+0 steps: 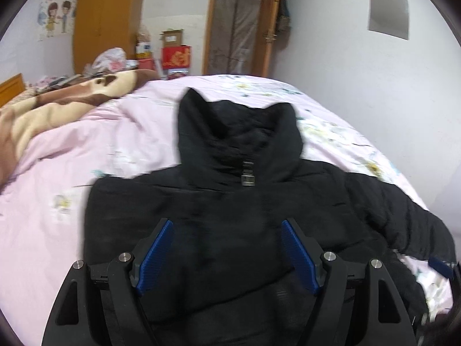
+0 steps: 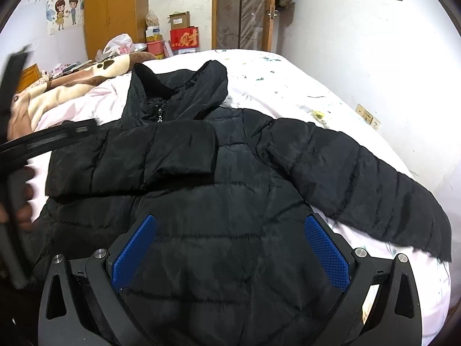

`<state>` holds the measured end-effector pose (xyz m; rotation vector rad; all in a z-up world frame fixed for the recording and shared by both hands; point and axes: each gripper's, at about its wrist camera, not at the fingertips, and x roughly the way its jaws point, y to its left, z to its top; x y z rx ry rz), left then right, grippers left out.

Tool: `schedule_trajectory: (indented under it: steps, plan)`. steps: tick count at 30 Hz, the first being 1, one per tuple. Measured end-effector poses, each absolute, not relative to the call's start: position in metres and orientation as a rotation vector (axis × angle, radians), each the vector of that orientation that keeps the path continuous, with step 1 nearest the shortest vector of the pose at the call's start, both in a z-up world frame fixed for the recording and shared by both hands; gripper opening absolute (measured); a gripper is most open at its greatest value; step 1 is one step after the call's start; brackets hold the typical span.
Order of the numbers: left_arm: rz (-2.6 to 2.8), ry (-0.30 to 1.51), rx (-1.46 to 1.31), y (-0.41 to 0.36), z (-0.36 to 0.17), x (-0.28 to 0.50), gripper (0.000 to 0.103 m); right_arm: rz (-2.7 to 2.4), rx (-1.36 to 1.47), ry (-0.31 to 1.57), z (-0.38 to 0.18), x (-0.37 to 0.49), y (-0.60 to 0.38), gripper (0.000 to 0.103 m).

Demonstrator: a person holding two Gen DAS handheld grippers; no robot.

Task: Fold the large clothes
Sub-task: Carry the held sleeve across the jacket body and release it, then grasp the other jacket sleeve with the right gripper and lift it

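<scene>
Black quilted puffer jacket (image 2: 230, 187) spread front-up across the pink bed, zipped, collar standing at the far end. One sleeve folded over the chest, the other stretched out flat to the right.

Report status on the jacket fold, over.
Left hand-held gripper open, right hand-held gripper open, nothing held. Black jacket flat on bed, one sleeve folded across chest, other sleeve still out. Nothing blocking.
</scene>
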<state>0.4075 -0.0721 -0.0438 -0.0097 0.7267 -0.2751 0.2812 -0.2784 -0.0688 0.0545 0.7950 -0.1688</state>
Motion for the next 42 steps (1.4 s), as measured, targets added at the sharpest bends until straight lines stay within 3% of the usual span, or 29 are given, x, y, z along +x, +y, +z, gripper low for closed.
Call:
schedule_trajectory:
  steps: [7, 15, 17, 18, 19, 20, 24, 25, 31, 38, 42]
  plan:
    - [-0.067, 0.803, -0.052, 0.007, -0.061, 0.437, 0.077, -0.111, 0.039, 0.819, -0.083, 0.348, -0.278, 0.102]
    - [-0.005, 0.885, -0.027, 0.025, -0.094, 0.454, 0.077, -0.080, 0.053, 0.892, -0.120, 0.415, -0.272, 0.101]
    - [-0.007, 0.906, -0.014, 0.022, -0.101, 0.460, 0.077, -0.071, 0.071, 0.909, -0.124, 0.423, -0.271, 0.083]
    - [-0.013, 0.905, -0.004, 0.019, -0.103, 0.462, 0.077, -0.061, 0.083, 0.918, -0.126, 0.426, -0.270, 0.064]
    - [-0.014, 0.910, 0.021, 0.015, -0.105, 0.465, 0.077, -0.061, 0.092, 0.927, -0.127, 0.427, -0.269, 0.055]
    - [-0.010, 0.922, 0.041, 0.011, -0.109, 0.469, 0.077, -0.087, 0.097, 0.938, -0.129, 0.428, -0.270, 0.051]
    - [0.001, 0.915, 0.036, 0.007, -0.114, 0.474, 0.077, -0.093, 0.101, 0.923, -0.126, 0.424, -0.275, 0.014]
    - [0.001, 0.918, 0.044, 0.005, -0.116, 0.476, 0.077, -0.094, 0.100, 0.913, -0.124, 0.423, -0.278, 0.012]
    - [-0.015, 0.937, 0.073, -0.007, -0.125, 0.487, 0.077, -0.117, 0.134, 0.833, -0.106, 0.405, -0.291, 0.010]
    - [-0.005, 0.983, 0.090, -0.010, -0.137, 0.497, 0.081, -0.165, 0.047, 0.923, -0.131, 0.416, -0.287, 0.010]
    - [0.010, 0.975, 0.086, -0.009, -0.130, 0.490, 0.081, -0.184, 0.062, 0.923, -0.125, 0.411, -0.293, 0.022]
